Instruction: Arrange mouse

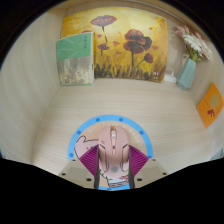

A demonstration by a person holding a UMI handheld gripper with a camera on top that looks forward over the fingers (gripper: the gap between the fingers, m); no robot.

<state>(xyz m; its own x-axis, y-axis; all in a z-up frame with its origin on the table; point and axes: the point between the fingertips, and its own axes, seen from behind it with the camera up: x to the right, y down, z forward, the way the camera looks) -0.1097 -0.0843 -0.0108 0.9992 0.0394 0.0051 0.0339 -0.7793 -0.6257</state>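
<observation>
The gripper [112, 172] holds the mouse [112, 155] between its two pads [92, 160], low over a round blue-rimmed mat [80, 135] on the table [60, 110], so the carrying seems nearly done and only the release is left.

Pink mouse [112, 152] on blue-rimmed mat [80, 137]

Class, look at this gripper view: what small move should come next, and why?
Probably lower the mouse onto the round blue pad and then open. The hand-held gripper appears shut on the mouse, which already sits over the pad's middle on the table.
</observation>
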